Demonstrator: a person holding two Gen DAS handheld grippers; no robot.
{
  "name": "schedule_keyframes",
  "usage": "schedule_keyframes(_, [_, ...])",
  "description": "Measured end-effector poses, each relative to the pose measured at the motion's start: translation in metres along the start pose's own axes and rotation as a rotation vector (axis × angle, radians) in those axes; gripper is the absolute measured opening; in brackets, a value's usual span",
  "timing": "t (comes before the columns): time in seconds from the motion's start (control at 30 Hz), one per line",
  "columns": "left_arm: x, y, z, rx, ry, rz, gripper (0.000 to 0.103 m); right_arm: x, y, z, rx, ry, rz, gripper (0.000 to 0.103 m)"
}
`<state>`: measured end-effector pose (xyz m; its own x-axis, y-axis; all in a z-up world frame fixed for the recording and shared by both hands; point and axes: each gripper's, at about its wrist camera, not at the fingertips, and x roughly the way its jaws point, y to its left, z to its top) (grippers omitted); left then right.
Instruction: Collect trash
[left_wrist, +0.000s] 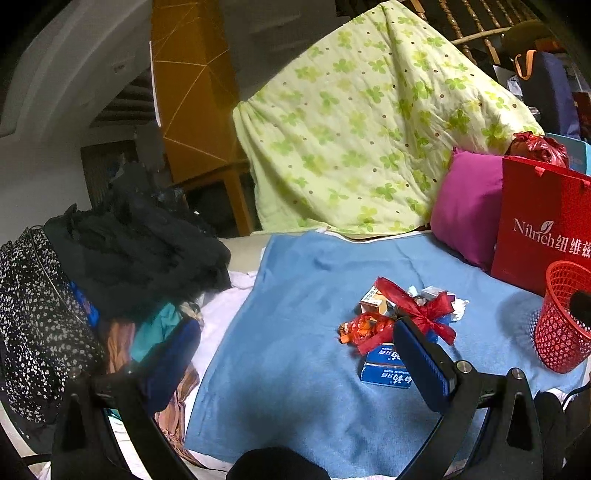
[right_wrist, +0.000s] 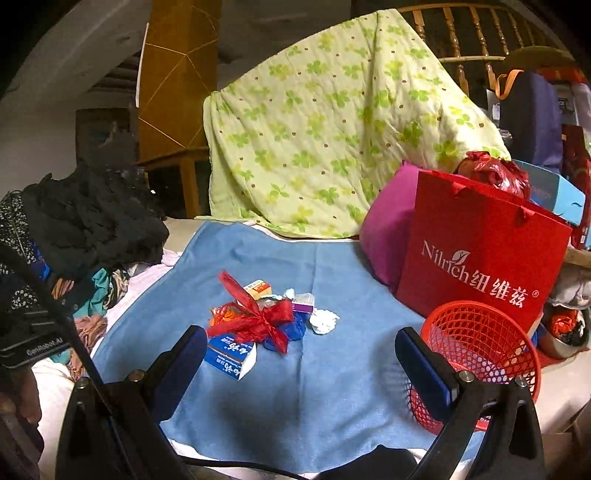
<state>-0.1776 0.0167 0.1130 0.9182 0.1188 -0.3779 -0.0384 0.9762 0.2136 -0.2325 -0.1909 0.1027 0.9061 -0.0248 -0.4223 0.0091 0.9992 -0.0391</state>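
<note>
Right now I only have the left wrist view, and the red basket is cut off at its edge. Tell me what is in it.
Observer: The right wrist view shows the whole red basket. Its mouth faces up and I see nothing inside.
Operator: Give me the right tool's state.
Observer: The right tool is open and holds nothing. One of its fingers overlaps the basket's near rim in the picture.
Operator: Report anything past the basket.
Observer: A metal bowl sits just right of the basket, with orange and dark things in it that I cannot identify.
</note>
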Motion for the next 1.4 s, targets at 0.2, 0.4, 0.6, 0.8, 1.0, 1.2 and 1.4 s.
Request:
schedule_keyframes(0.2, [-0.004, 0.0, 0.001, 0.005, -0.006, 0.004, 0.103, -0.009, 0.003, 0.002, 0.0, -0.015, 0.006, 0.103])
schedule_keyframes(0.4, [-0.006, 0.0, 0.001, 0.014, -0.009, 0.008, 0.103, -0.014, 0.003, 0.005, 0.018, -0.015, 0.026, 0.103])
schedule_keyframes(0.6, [-0.007, 0.0, 0.001, 0.016, -0.01, 0.009, 0.103, -0.017, 0.003, 0.006, 0.03, -0.015, 0.048, 0.103])
schedule_keyframes(0.8, [-0.007, 0.0, 0.0, 0.016, -0.009, 0.009, 0.103, -0.018, 0.005, 0.006, 0.036, -0.019, 0.061, 0.103])
schedule_keyframes(1.0, [-0.007, 0.003, 0.0, 0.018, -0.005, 0.011, 0.103, -0.018, 0.005, 0.006, 0.047, -0.019, 0.074, 0.103])
schedule_keyframes(1.2, [-0.006, 0.012, -0.002, 0.018, 0.003, 0.013, 0.103, -0.016, 0.008, 0.005, 0.05, -0.011, 0.085, 0.103])
schedule_keyframes(1.4, [-0.002, 0.011, -0.003, 0.026, 0.011, 0.015, 0.103, -0.015, 0.008, 0.004, 0.056, -0.011, 0.09, 0.103])
